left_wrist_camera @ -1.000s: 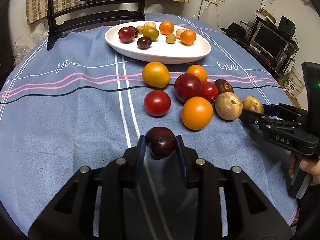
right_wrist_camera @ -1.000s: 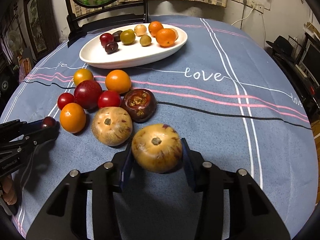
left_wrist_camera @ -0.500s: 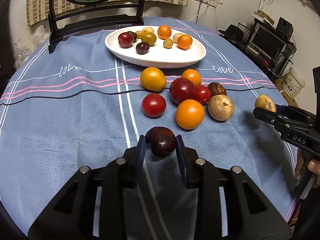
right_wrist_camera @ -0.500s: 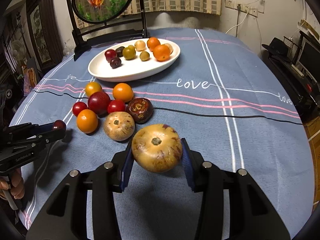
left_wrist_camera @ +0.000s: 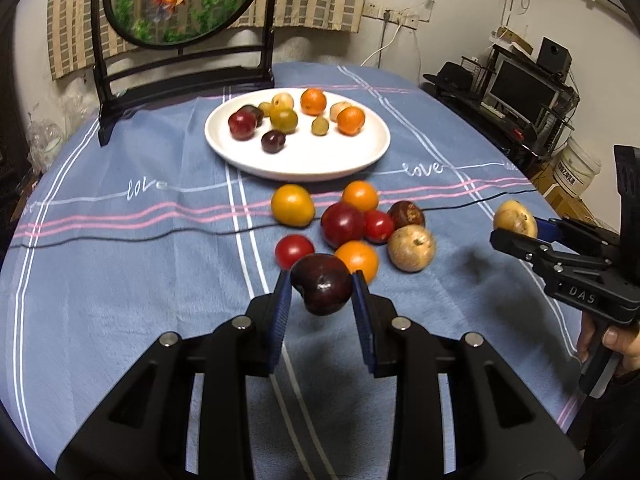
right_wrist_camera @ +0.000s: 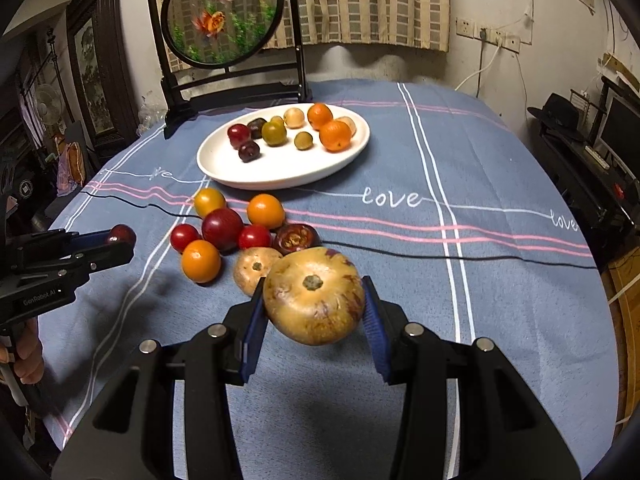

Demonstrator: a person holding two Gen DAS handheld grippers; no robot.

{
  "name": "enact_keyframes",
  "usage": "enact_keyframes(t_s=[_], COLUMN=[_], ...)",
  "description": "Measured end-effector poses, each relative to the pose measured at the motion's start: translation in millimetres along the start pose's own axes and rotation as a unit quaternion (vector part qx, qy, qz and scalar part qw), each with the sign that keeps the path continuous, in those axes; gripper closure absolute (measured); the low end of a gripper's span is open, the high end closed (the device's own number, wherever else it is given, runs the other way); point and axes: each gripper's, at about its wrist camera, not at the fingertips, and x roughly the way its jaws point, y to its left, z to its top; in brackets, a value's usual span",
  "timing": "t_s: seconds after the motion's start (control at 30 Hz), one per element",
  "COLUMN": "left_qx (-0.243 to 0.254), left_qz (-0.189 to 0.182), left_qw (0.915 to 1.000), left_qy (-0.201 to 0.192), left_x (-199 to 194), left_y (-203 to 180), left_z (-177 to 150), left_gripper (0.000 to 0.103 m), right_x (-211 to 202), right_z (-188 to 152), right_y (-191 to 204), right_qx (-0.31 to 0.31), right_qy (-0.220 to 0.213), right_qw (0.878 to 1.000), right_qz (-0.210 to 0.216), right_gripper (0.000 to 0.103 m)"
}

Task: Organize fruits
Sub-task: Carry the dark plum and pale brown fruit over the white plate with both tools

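While the left gripper (left_wrist_camera: 322, 294) clamps a dark purple plum (left_wrist_camera: 321, 289) between its blue pads, the fruit hangs clear of the blue striped tablecloth (left_wrist_camera: 120, 280), with its shadow on the cloth below. Its jaws stand narrow, pressed to the plum's two sides. The right gripper (right_wrist_camera: 314, 306) holds a tan, purple-flecked round fruit (right_wrist_camera: 314, 296) the same way, stem end facing the camera, jaws set a little wider around the bigger body; that fruit too is lifted off the table. In the left wrist view the right gripper shows at the right edge, a hand (left_wrist_camera: 612, 340) around its handle, with the tan fruit at its tip.

Between the two grippers and the plate lies a loose cluster of fruit on the cloth: a yellow-orange fruit (left_wrist_camera: 293, 205), an orange (left_wrist_camera: 360, 196), a large dark red fruit (left_wrist_camera: 343, 225) touching a small red one (left_wrist_camera: 378, 226), a brown-purple mangosteen-like fruit (left_wrist_camera: 406, 215), a second tan fruit (left_wrist_camera: 411, 248), a red tomato-like fruit (left_wrist_camera: 294, 251) and another orange (left_wrist_camera: 357, 260) just behind the held plum.

Farther back, a white oval plate (left_wrist_camera: 304, 160) carries about ten small fruits, among them two oranges, a dark red fruit, dark plums and green ones. Behind the plate stands a round fish-painted screen in a black frame (left_wrist_camera: 184, 0). The word "love" is stitched on the cloth near the plate's right end.
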Motion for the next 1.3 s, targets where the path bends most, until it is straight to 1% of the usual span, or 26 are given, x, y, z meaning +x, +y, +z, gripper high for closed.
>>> enact_keyframes(t_s=[0.2, 0.4, 0.57, 0.73, 0.93, 1.03, 1.1, 1.2, 1.3], left_qx=[0.009, 0.023, 0.027, 0.029, 0.01, -0.007, -0.013, -0.018, -0.028], left_qz=[-0.006, -0.002, -0.003, 0.006, 0.012, 0.016, 0.02, 0.031, 0.036], left_qw=[0.9998, 0.9992, 0.9989, 0.9984, 0.9988, 0.9991, 0.9992, 0.9993, 0.999], left_qy=[-0.014, -0.031, -0.038, -0.048, -0.046, -0.039, -0.032, -0.014, 0.0], left_x=[-10, -17, -18, -13, 9, 29, 44, 72, 98], left_y=[-3, -6, -6, -2, 14, 28, 35, 46, 59], left_z=[17, 37, 56, 79, 108, 121, 129, 140, 146], left_gripper=[0.072, 0.072, 0.072, 0.072, 0.072, 0.072, 0.072, 0.072, 0.072], right_x=[-9, -15, -16, -10, 16, 34, 51, 82, 115], right_z=[13, 33, 55, 79, 112, 130, 142, 157, 170], right_y=[7, 17, 24, 33, 37, 32, 29, 27, 26], right_qx=[-0.013, -0.029, -0.039, -0.056, -0.057, -0.041, -0.032, -0.022, -0.023], right_qy=[-0.017, -0.034, -0.051, -0.062, -0.071, -0.074, -0.068, -0.047, -0.028], right_qw=[1.0, 0.999, 0.998, 0.996, 0.996, 0.996, 0.996, 0.997, 0.998], right_qz=[0.004, 0.01, 0.011, 0.009, 0.02, 0.035, 0.045, 0.055, 0.05], right_gripper=[0.058, 0.058, 0.058, 0.058, 0.058, 0.058, 0.058, 0.058, 0.058])
